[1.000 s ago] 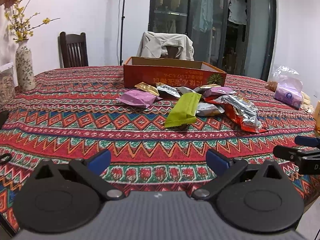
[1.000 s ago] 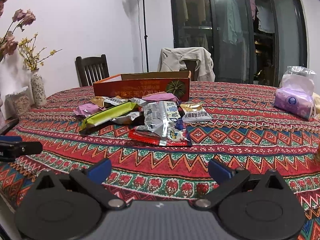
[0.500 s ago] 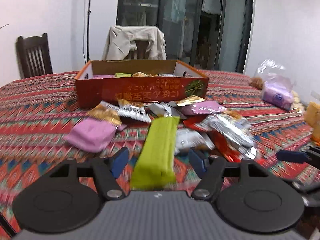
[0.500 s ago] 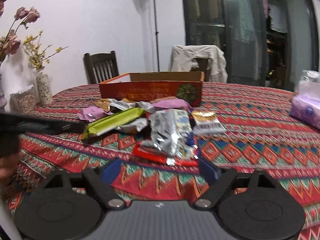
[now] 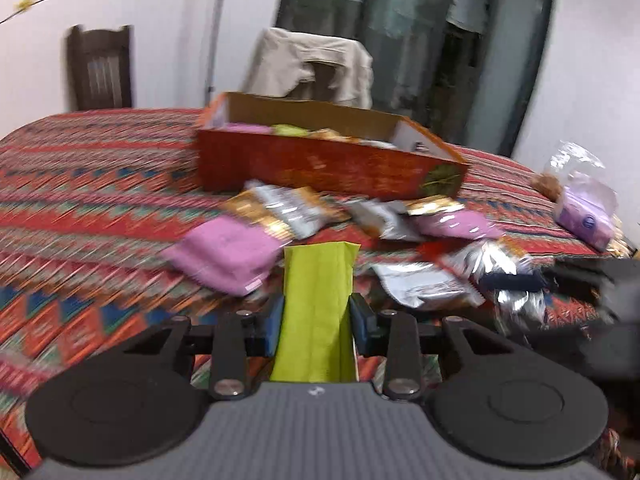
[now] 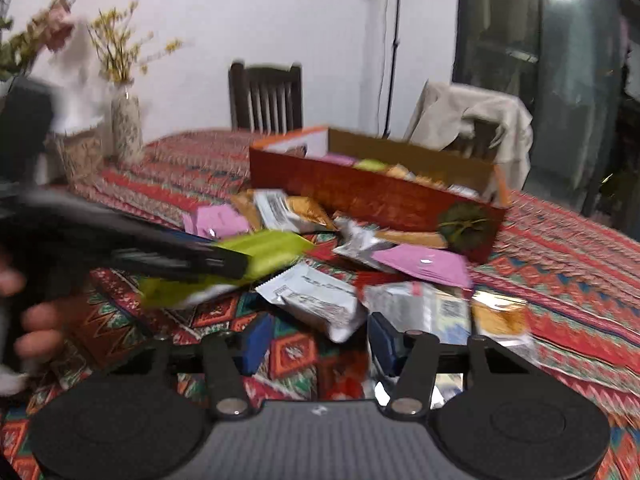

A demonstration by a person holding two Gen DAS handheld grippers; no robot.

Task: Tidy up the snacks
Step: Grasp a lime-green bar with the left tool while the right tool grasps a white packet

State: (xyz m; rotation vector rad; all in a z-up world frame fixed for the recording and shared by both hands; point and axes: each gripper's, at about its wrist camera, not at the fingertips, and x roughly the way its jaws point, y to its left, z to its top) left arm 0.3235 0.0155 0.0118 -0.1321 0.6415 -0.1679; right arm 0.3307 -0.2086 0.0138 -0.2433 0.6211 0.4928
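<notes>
Green snack bar (image 5: 316,316) clamped in left claw (image 5: 316,318); right claw (image 6: 316,338) half-closed, just narrowing, empty.

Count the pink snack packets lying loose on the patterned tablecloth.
2: one pink foil packet left of the green bar, another right near the orange cardboard box's front. More may hide underneath.

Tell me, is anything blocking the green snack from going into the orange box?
The left claw grips the green snack. Loose packets lie on the table between it and the orange box, but lifted over them, nothing visible blocks the open top.
</notes>
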